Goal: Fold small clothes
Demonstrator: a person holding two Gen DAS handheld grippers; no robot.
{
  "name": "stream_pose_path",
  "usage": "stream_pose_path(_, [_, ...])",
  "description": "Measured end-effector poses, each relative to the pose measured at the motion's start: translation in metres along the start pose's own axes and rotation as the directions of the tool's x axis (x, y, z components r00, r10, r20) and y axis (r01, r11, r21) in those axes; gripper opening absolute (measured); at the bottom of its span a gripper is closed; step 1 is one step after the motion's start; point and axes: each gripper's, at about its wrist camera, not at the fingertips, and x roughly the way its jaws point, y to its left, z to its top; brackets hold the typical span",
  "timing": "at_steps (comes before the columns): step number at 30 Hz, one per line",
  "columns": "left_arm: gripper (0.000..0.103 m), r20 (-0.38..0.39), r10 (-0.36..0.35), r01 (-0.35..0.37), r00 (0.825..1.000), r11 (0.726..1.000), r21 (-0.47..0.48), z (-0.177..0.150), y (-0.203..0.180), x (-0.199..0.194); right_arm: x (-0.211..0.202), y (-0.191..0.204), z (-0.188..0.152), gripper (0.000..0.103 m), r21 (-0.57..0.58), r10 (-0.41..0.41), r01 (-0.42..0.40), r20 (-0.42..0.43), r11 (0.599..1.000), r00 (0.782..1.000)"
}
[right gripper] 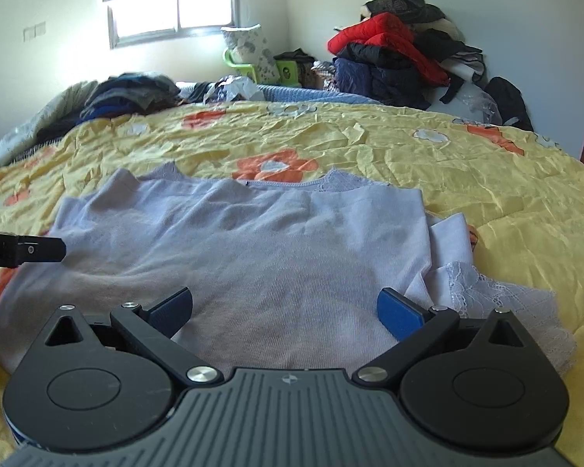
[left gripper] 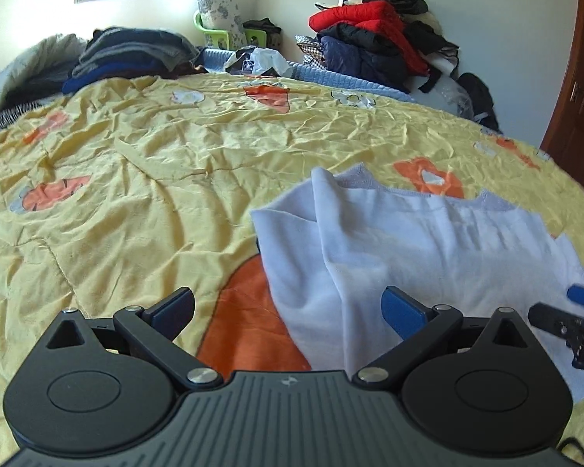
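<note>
Both of your grippers are spread wide and holding nothing — left gripper (left gripper: 288,311) over the pale top's (right gripper: 253,257) left side, right gripper (right gripper: 286,311) over its middle. The top lies on the yellow quilt (left gripper: 136,179), one side already folded in. A shallow pinch could drag that fold loose; the lace trim (right gripper: 486,292) may snag. Beyond the top's collar the quilt is open — plenty of room.

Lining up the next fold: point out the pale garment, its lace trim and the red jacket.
pale garment (right gripper: 276,257), right wrist view, middle of its body.
lace trim (right gripper: 498,303), right wrist view, on the lace at the garment's right edge.
red jacket (right gripper: 385,35), right wrist view, top of the folded jacket.
</note>
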Motion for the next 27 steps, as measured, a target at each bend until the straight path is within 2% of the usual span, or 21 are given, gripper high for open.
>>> stream_pose_path(2, [0.103, -0.008, -0.045, 0.045, 0.999, 0.998, -0.046, 0.006, 0.011, 0.001, -0.01, 0.004, -0.002, 0.101, 0.029, 0.024, -0.024, 0.013, 0.999, 1.0])
stream_pose_path(4, [0.103, -0.051, -0.132, 0.125, 0.99, 0.986, -0.114, 0.013, 0.023, 0.009, -0.019, 0.017, -0.004, 0.099, -0.004, 0.052, -0.052, 0.02, 0.999, 0.998])
stream_pose_path(6, [0.103, -0.087, -0.217, 0.197, 0.972, 0.961, -0.193, 0.017, 0.032, 0.018, -0.029, 0.037, -0.005, 0.099, -0.09, 0.066, -0.063, 0.025, 0.994, 0.998])
stream_pose_path(9, [0.103, -0.094, -0.275, 0.244, 0.957, 0.936, -0.252, 0.021, 0.039, 0.028, -0.046, 0.073, -0.01, 0.099, -0.25, 0.081, -0.065, 0.052, 0.966, 0.995])
stream_pose_path(12, [0.103, -0.092, -0.318, 0.282, 0.944, 0.918, -0.277, 0.026, 0.044, 0.034, -0.059, 0.104, -0.02, 0.099, -0.397, 0.091, -0.061, 0.057, 0.916, 0.994])
stream_pose_path(14, [0.103, -0.096, -0.361, 0.32, 0.927, 0.9, -0.295, 0.03, 0.047, 0.04, -0.064, 0.123, -0.029, 0.099, -0.486, 0.084, -0.048, 0.053, 0.872, 0.995])
stream_pose_path(17, [0.103, -0.103, -0.447, 0.388, 0.889, 0.854, -0.347, 0.037, 0.052, 0.053, -0.067, 0.148, -0.049, 0.099, -0.616, 0.05, -0.007, 0.052, 0.788, 0.997])
stream_pose_path(19, [0.103, -0.099, -0.507, 0.437, 0.856, 0.813, -0.386, 0.039, 0.053, 0.062, -0.066, 0.162, -0.062, 0.098, -0.685, 0.019, 0.029, 0.063, 0.728, 0.998])
stream_pose_path(21, [0.103, -0.088, -0.543, 0.465, 0.835, 0.782, -0.415, 0.041, 0.053, 0.069, -0.066, 0.171, -0.067, 0.098, -0.711, 0.006, 0.067, 0.101, 0.7, 0.995])
stream_pose_path(25, [0.103, -0.071, -0.585, 0.491, 0.808, 0.735, -0.466, 0.047, 0.052, 0.084, -0.054, 0.19, -0.067, 0.098, -0.741, -0.018, 0.13, 0.157, 0.659, 0.987])
stream_pose_path(27, [0.102, -0.071, -0.587, 0.491, 0.806, 0.732, -0.473, 0.051, 0.05, 0.09, -0.044, 0.195, -0.064, 0.098, -0.735, -0.013, 0.132, 0.166, 0.666, 0.986])
